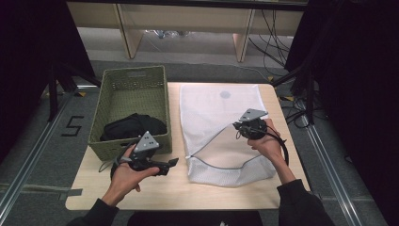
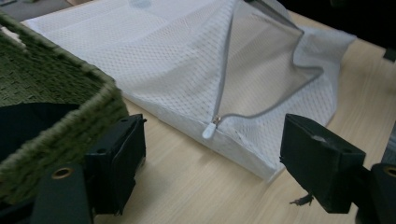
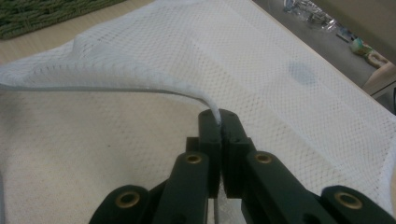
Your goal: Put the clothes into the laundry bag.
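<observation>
Closest to me, my left gripper (image 1: 173, 162) hangs with its jaws spread wide over the bare table (image 1: 155, 190), just beside the green basket (image 1: 133, 80) that holds dark clothes (image 1: 129, 127). My right gripper (image 3: 219, 122) is pinched on the zipper edge of the white mesh bag (image 1: 216, 113), lifting its mouth open on the table's right half.

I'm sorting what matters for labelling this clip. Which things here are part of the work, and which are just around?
In the work:
- mesh laundry bag, its open edge pinched by the right gripper
- black clothes
- green basket
- left gripper, open

Just around:
- cables
- floor marking
</observation>
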`<state>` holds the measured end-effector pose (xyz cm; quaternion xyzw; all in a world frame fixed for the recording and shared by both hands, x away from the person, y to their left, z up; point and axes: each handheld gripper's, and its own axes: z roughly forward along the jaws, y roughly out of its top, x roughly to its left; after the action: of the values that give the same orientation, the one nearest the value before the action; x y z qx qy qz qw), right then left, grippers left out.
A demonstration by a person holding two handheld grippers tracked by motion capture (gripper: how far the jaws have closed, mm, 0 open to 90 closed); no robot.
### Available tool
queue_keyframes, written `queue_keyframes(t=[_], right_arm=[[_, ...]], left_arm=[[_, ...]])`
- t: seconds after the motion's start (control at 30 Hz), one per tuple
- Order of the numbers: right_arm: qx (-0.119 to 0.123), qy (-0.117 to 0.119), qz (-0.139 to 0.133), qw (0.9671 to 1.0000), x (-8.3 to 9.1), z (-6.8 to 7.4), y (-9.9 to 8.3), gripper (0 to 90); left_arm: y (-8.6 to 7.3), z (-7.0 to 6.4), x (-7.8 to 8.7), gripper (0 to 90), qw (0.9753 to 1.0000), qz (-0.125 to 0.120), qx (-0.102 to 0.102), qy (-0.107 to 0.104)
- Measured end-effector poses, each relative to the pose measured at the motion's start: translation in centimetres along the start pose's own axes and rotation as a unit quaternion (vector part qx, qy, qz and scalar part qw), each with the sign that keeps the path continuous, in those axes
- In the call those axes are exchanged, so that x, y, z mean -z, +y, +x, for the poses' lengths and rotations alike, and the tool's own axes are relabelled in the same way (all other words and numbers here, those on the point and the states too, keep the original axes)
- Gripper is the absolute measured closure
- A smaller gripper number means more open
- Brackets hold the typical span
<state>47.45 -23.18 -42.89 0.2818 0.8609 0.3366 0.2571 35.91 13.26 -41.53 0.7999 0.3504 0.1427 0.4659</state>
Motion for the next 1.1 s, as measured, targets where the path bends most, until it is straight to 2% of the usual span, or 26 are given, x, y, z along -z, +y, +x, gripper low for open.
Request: queue_keyframes(t=[0.03,0.07,0.1,0.17,0.2,0.23,0.27,0.33,0.37,0.4,0.43,0.5,0.57,0.6,0.63,0.67,0.7,0.77,0.8,0.87,0.93,1.0,1.1], right_arm=[[0.003,-0.003,-0.002,1.0,0.1,-0.1,0.1,89.7],[0.003,-0.002,-0.002,1.0,0.2,-0.2,0.2,89.7],[0.009,-0.002,-0.006,0.9999,0.3,-0.3,0.4,89.7],[0.004,-0.005,-0.009,0.9999,0.4,-0.4,0.6,89.7],[0.01,-0.003,-0.01,0.9999,0.4,-0.5,0.7,89.7],[0.0,-0.005,-0.01,0.9999,0.5,-0.5,0.8,89.7],[0.002,-0.007,-0.013,0.9999,0.5,-0.5,0.9,89.7],[0.015,-0.006,-0.013,0.9998,0.6,-0.6,1.1,89.7],[0.008,-0.006,-0.012,0.9999,0.6,-0.5,1.2,89.7],[0.011,-0.008,-0.013,0.9998,0.6,-0.6,1.2,89.7],[0.01,-0.01,-0.017,0.9998,0.5,-0.6,1.2,89.7],[0.001,-0.005,-0.012,0.9999,0.6,-0.6,1.2,89.7],[0.009,-0.01,-0.018,0.9998,0.6,-0.8,1.2,89.7],[0.002,-0.009,-0.016,0.9998,0.7,-0.9,1.2,89.7],[-0.001,-0.011,-0.016,0.9998,0.7,-0.9,1.3,89.7],[0.0,-0.011,-0.019,0.9998,0.8,-0.9,1.4,89.7],[0.009,-0.009,-0.021,0.9997,0.7,-0.9,1.4,89.7],[0.008,-0.009,-0.021,0.9997,0.7,-0.9,1.4,89.7],[0.002,-0.008,-0.019,0.9998,0.7,-0.9,1.4,89.7],[0.01,-0.013,-0.018,0.9997,0.6,-0.9,1.4,89.7],[0.011,-0.005,-0.014,0.9998,0.5,-0.7,1.4,89.7],[0.009,-0.005,-0.017,0.9998,0.3,-0.8,1.4,89.7],[0.011,-0.001,-0.013,0.9998,0.2,-0.7,1.3,89.7]], left_arm=[[0.4,0.2,0.2,22.4,0.9998,-0.006,0.018,-0.004],[0.8,0.3,0.4,22.9,0.9996,-0.011,0.023,-0.007],[1.2,0.5,0.6,23.3,0.9997,-0.013,0.021,-0.005],[2.1,1.0,1.1,23.1,0.9998,-0.012,0.015,0.011],[2.5,1.3,1.3,23.0,0.9997,-0.013,0.017,0.015],[3.0,1.8,1.6,22.8,0.9996,-0.006,0.017,0.02],[3.4,2.2,1.7,22.7,0.9993,-0.009,0.023,0.027],[4.3,3.5,2.2,22.7,0.9986,0.0,0.009,0.053],[4.6,4.1,2.4,22.6,0.9978,0.013,-0.005,0.065],[4.9,4.8,2.5,22.4,0.9962,0.027,-0.016,0.081],[5.0,5.6,2.6,22.1,0.995,0.035,-0.018,0.091],[5.2,7.2,2.5,22.2,0.9939,0.042,0.002,0.102],[5.2,8.8,2.3,22.2,0.9914,0.065,0.004,0.113],[5.1,9.5,2.1,22.2,0.9903,0.073,0.015,0.117],[5.0,10.5,1.9,22.1,0.9886,0.096,0.015,0.114],[4.9,11.1,1.7,21.8,0.9879,0.103,0.019,0.114],[4.8,11.8,1.4,22.0,0.9866,0.108,0.024,0.119],[4.5,13.0,0.8,22.0,0.9826,0.118,0.036,0.139],[4.4,13.6,0.6,21.9,0.9818,0.12,0.043,0.141],[4.1,14.7,0.0,21.1,0.9807,0.133,0.058,0.132],[3.8,15.4,-0.6,21.1,0.9797,0.131,0.058,0.14],[3.7,15.9,-0.9,20.0,0.9775,0.144,0.057,0.144],[3.7,16.2,-1.5,19.6,0.9763,0.161,0.055,0.134]])
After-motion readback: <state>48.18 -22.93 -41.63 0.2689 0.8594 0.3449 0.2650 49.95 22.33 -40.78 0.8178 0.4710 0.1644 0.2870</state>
